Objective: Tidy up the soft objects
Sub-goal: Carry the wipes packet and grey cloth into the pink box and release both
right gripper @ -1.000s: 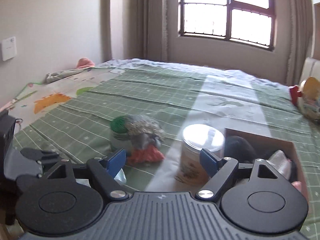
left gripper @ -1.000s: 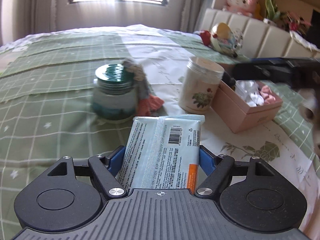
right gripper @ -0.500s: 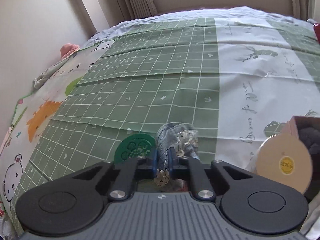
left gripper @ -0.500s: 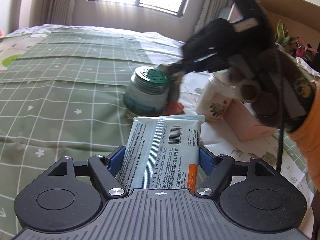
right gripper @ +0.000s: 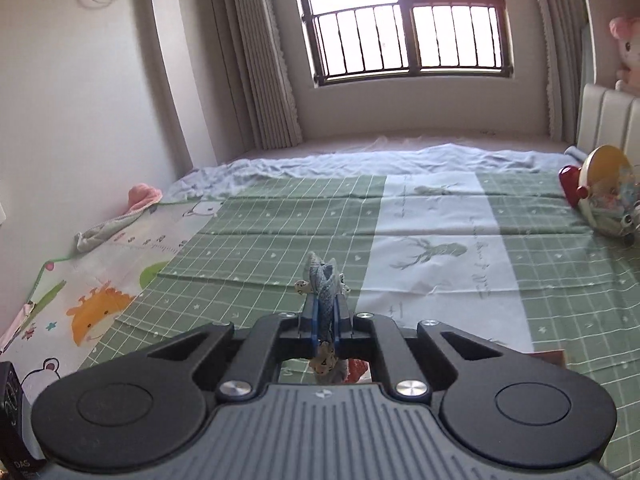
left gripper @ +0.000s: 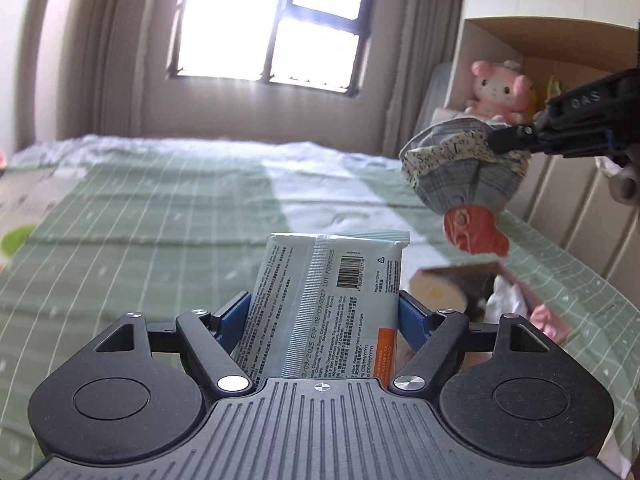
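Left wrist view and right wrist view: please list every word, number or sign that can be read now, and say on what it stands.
"DAS": on the black body of the right claw, in the left wrist view.
"EXP: 02/09/2027" and "LOT: FC092025": on the tissue pack held by the left claw.
"Made in China", beside a barcode: same pack.
The pack's fine print, barcode digits and orange label are too small to read.
"DAS": on a black device at the right wrist view's lower left corner.

Right tool [right gripper: 325, 316] pinching fabric toy [right gripper: 322, 285], bed [right gripper: 440, 240]

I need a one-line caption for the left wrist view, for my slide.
Left gripper holds a pale blue wipes packet above the green checked bed, while the right gripper lifts a grey patchwork fabric toy.
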The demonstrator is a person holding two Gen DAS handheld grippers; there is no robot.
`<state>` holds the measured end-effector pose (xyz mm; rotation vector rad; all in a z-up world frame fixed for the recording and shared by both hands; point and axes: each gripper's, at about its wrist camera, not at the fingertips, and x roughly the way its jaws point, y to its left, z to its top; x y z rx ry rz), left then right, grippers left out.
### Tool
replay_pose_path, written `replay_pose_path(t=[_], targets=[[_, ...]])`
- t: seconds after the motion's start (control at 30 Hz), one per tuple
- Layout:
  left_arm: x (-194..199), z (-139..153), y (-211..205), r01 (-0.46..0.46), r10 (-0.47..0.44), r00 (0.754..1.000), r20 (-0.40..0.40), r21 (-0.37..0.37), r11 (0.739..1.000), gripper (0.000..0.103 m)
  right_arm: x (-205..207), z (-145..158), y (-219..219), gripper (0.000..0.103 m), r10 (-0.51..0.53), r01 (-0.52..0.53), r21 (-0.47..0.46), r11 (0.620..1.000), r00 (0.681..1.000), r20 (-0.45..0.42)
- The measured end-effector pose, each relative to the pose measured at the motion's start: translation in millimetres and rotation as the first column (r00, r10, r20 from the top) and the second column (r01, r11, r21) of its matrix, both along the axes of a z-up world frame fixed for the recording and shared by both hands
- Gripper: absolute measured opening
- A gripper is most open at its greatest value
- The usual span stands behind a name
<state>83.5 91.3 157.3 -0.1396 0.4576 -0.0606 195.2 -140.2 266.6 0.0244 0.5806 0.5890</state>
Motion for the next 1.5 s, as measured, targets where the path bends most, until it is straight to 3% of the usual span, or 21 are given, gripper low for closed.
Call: replay_pose_path(t=[0.23,0.47,0.6,0.7,0.77,0.8,0.87,0.93,1.03,1.23,1.37,1.47,1.5], targets=[[55.0,24.7,-105.6,0.14,-0.145,0.989,0.042,0.11,0.984,0.082,-4.9,19.4,-94.3,0.007,-0.129,0.128,0.011,0.992,0.99,0.058],[81.9,13.4,-187.7,0.261,-0.264,0.965,0.002,0.147,0.954,0.082,-1.3,3.1,-171.1,0.007,-0.22,0.218,0.048,0.975,0.975,0.04],[96.0,-8.8,-202.5,0.299,-0.295,0.954,-0.054,0.092,0.95,0.082,3.5,-14.8,-194.4,0.007,-0.235,0.233,0.078,0.969,0.972,0.014],[113.4,-33.7,-207.4,0.317,-0.316,0.944,-0.098,-0.008,0.948,0.082,11.4,-34.9,-203.4,0.007,-0.233,0.235,0.099,0.967,0.972,-0.028],[135.7,-59.2,-213.4,0.352,-0.362,0.917,-0.168,-0.085,0.932,0.082,20.5,-51.2,-202.3,0.007,-0.232,0.238,0.105,0.965,0.97,-0.064],[147.7,-72.1,-218.7,0.356,-0.367,0.905,-0.216,-0.087,0.93,0.082,25.2,-60.2,-201.0,0.007,-0.232,0.241,0.108,0.965,0.969,-0.088],[166.4,-95.6,-228.3,0.338,-0.33,0.898,-0.292,-0.022,0.941,0.083,34.6,-78.3,-196.4,0.007,-0.231,0.245,0.102,0.964,0.964,-0.134],[169.0,-100.1,-226.1,0.326,-0.31,0.912,-0.268,0.016,0.945,0.083,40.7,-95.9,-190.9,0.007,-0.226,0.243,0.087,0.966,0.959,-0.168],[160.3,-88.7,-207.5,0.334,-0.335,0.916,-0.22,-0.043,0.942,0.083,49.7,-117.8,-181.4,0.007,-0.201,0.219,0.074,0.973,0.959,-0.199],[130.8,-65.7,-185.4,0.327,-0.319,0.937,-0.145,0.034,0.945,0.079,81.6,-166.0,-152.4,0.007,-0.147,0.194,0.109,0.975,0.929,-0.34],[98.3,-57.3,-158.6,0.289,-0.288,0.95,-0.12,-0.005,0.957,0.079,91.5,-199.9,-130.1,0.007,-0.112,0.174,0.119,0.978,0.905,-0.41],[66.8,-57.6,-133.9,0.242,-0.247,0.963,-0.108,-0.056,0.969,0.078,90.7,-202.1,-122.1,0.008,-0.095,0.169,0.139,0.976,0.899,-0.427],[55.5,-59.1,-126.2,0.232,-0.238,0.965,-0.109,-0.068,0.97,0.078,88.6,-199.3,-119.4,0.013,-0.087,0.159,0.138,0.977,0.901,-0.425]])
